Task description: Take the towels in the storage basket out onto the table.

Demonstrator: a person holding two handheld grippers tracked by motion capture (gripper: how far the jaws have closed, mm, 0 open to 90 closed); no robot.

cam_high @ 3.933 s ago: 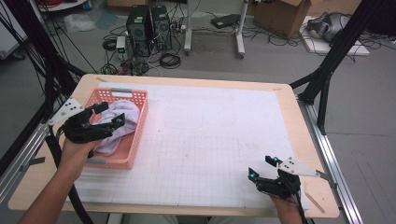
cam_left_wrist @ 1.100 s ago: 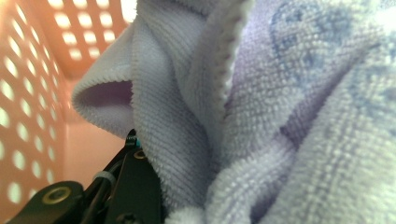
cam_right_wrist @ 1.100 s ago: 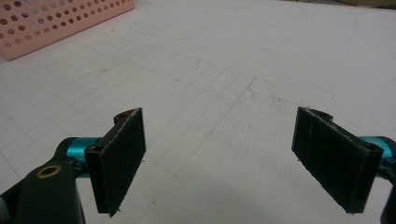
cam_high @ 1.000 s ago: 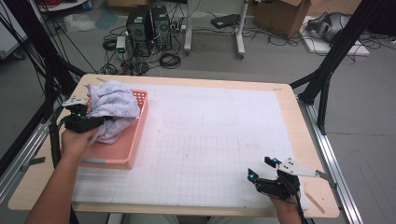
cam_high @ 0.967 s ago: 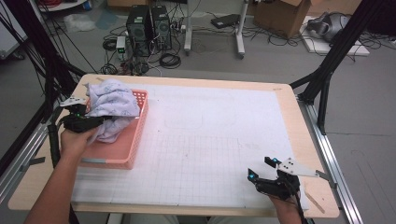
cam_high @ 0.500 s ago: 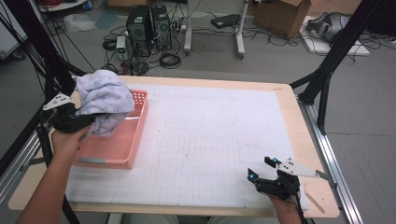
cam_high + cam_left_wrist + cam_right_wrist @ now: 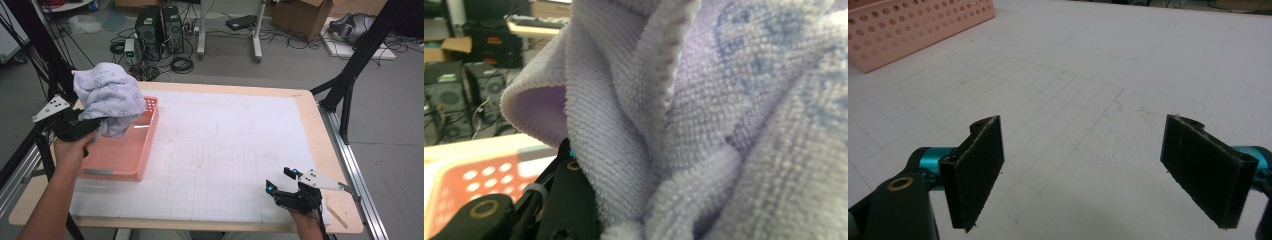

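Currently: 1 lilac terry towel (image 7: 107, 97), bunched, clamped in left gripper (image 7: 82, 127) at frame's upper left, directly above pink perforated plastic basket (image 7: 125, 155). Right gripper (image 7: 282, 182), jaws wide and empty, lower right, well apart.

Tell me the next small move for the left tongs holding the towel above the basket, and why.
Probably carry the towel sideways toward the bare white mat. The left tongs grip it bunched, clear above the pink basket, and the right tongs wait open near the table's front edge, seemingly ready to help spread it.
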